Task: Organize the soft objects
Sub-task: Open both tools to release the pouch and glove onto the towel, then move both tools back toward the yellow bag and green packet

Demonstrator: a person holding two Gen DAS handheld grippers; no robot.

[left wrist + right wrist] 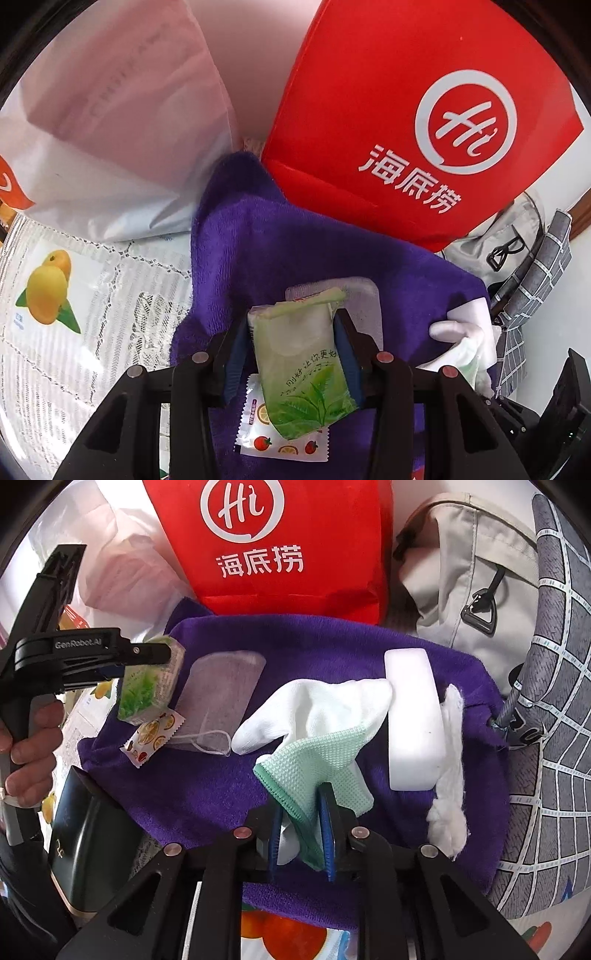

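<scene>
A purple towel [258, 240] [203, 794] lies spread on the table with soft items on it. My left gripper [291, 325] [162, 653] is shut on a green tissue pack [295, 362] [147, 686], low over a fruit-printed sachet [258, 439] [151, 738]. Just beyond lies a mask in a clear packet [358, 295] [221, 690]. My right gripper [301, 805] is shut on the mint-green cuff of a white glove [314, 716] [461, 332], whose fingers rest on the towel. A white sponge block [413, 720] and a fluffy white cotton strip [450, 768] lie at the right.
A red paper bag [406, 110] [277, 554] stands behind the towel, a white plastic bag [110, 129] to its left. A beige backpack [461, 572] and grey checked cloth [554, 701] crowd the right. A glossy dark box [92, 830] sits near left. A hand [29, 738] holds the left gripper's handle.
</scene>
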